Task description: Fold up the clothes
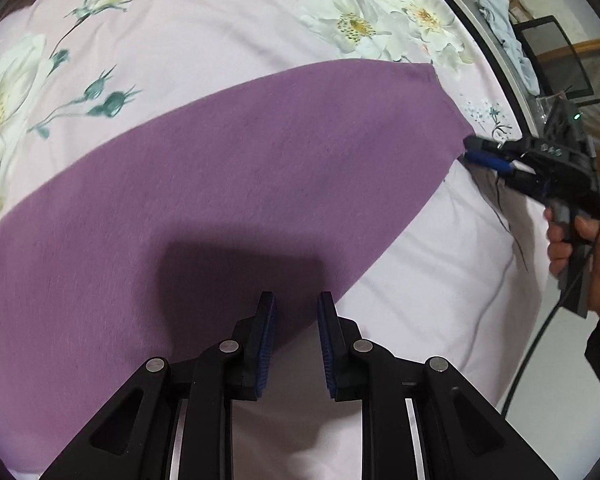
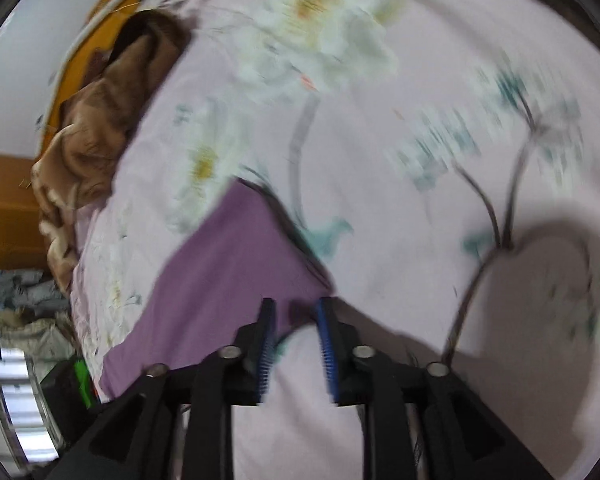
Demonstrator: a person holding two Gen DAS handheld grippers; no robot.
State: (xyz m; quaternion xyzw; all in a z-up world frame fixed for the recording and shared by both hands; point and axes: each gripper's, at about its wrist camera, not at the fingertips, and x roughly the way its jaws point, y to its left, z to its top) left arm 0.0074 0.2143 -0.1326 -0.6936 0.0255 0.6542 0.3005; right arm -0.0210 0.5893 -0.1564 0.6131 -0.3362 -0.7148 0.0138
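Left wrist view: purple cloth lies flat on bed sheet, pink with white flowers. Left tongs apart, nothing between, over cloth's near edge. Right tongs at cloth's far right corner, held by hand; gap too small to tell here.

Right wrist view: blurry. Right tongs apart, cloth corner just ahead, not pinched. Brown blanket bunched at bed's left edge.
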